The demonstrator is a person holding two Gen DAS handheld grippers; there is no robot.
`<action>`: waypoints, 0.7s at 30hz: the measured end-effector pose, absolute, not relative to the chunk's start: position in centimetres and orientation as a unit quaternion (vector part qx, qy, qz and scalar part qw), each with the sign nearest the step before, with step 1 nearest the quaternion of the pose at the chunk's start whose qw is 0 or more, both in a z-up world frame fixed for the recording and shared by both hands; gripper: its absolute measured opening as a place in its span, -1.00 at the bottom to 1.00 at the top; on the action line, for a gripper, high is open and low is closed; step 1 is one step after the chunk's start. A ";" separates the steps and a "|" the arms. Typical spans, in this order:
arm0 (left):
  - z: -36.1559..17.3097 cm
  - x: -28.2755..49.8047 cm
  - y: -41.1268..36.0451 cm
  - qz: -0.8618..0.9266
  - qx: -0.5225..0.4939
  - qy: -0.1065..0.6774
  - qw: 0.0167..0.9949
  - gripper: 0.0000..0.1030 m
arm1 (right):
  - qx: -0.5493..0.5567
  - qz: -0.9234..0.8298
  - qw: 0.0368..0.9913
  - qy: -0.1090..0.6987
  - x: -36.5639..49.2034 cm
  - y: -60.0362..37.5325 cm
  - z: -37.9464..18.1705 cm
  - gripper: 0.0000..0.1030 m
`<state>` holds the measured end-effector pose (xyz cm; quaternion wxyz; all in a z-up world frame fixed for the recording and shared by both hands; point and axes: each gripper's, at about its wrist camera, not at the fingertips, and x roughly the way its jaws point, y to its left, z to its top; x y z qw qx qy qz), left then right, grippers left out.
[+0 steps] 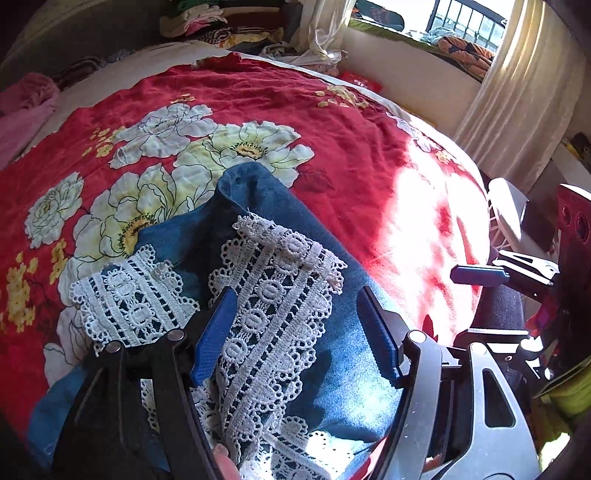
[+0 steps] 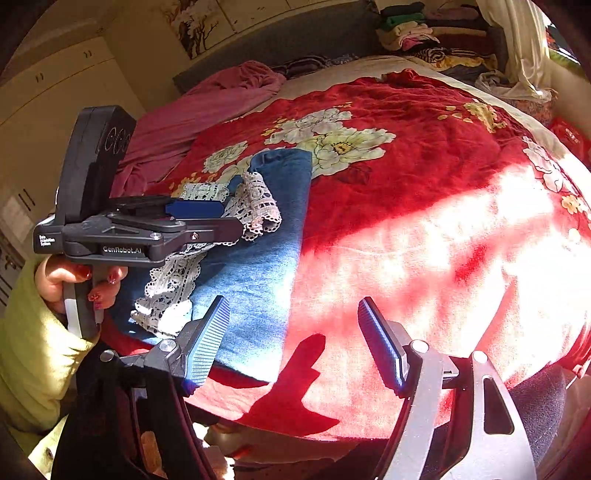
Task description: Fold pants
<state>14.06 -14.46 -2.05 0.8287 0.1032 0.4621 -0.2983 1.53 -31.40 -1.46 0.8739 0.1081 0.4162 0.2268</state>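
Note:
Blue denim pants (image 1: 332, 339) with white lace cuffs (image 1: 266, 295) lie folded lengthwise on the red flowered bedspread (image 1: 332, 122). My left gripper (image 1: 295, 328) is open, its blue fingers either side of a lace cuff, just above the cloth. In the right wrist view the pants (image 2: 266, 258) lie left of centre, and the left gripper (image 2: 207, 210) hovers over their lace end. My right gripper (image 2: 291, 343) is open and empty, at the near right edge of the pants, over the bedspread (image 2: 424, 177).
A pink blanket (image 2: 207, 107) is bunched at the bed's far left. Piled clothes (image 2: 424, 33) sit at the headboard. Curtains (image 1: 517, 92) and a window sill stand to the right. Bright sunlight covers the near right part of the bed.

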 end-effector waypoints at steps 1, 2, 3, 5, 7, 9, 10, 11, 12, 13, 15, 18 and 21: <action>-2.3 14.1 -15.0 -0.289 0.118 0.459 0.832 0.17 | 0.113 0.226 0.873 0.417 1.6 -31.6 -1.5 0.41; -2.7 14.3 -15.4 -0.273 0.137 0.455 0.836 0.17 | 0.117 0.227 0.873 0.417 1.6 -31.7 -1.6 0.41; -3.1 14.5 -15.6 -0.255 0.151 0.457 0.839 0.15 | 0.120 0.229 0.872 0.416 1.5 -31.7 -1.5 0.41; -3.4 15.4 -14.9 -0.237 0.140 0.465 0.841 -0.24 | 0.116 0.236 0.871 0.416 1.3 -31.3 -1.4 0.41; -3.0 16.2 -12.9 -0.247 0.070 0.473 0.843 -0.61 | 0.111 0.246 0.869 0.416 1.2 -30.7 -1.3 0.41; -2.9 17.0 -9.8 -0.262 -0.042 0.488 0.831 -0.67 | 0.106 0.258 0.867 0.413 1.1 -29.8 -0.9 0.41; -2.9 17.2 -8.2 -0.262 -0.091 0.495 0.823 -0.67 | 0.101 0.267 0.866 0.411 1.0 -29.3 -0.7 0.41; -3.0 17.4 -6.6 -0.259 -0.126 0.500 0.817 -0.67 | 0.093 0.278 0.865 0.407 1.0 -28.6 -0.5 0.41; -3.0 17.4 -5.1 -0.254 -0.153 0.500 0.814 -0.67 | 0.082 0.288 0.865 0.403 0.9 -27.7 -0.2 0.41; -2.9 17.3 -3.7 -0.250 -0.175 0.499 0.811 -0.66 | 0.069 0.299 0.864 0.398 0.8 -26.8 0.0 0.41; -2.4 16.9 -1.1 -0.247 -0.221 0.495 0.803 -0.30 | 0.038 0.323 0.862 0.389 0.5 -24.7 0.4 0.41; -0.9 16.5 1.0 -0.233 -0.223 0.481 0.816 -0.03 | -0.011 0.357 0.852 0.382 0.0 -21.6 0.5 0.41; -0.4 17.1 1.5 -0.227 -0.219 0.488 0.814 0.11 | -0.062 0.393 0.839 0.372 -0.9 -18.4 0.2 0.41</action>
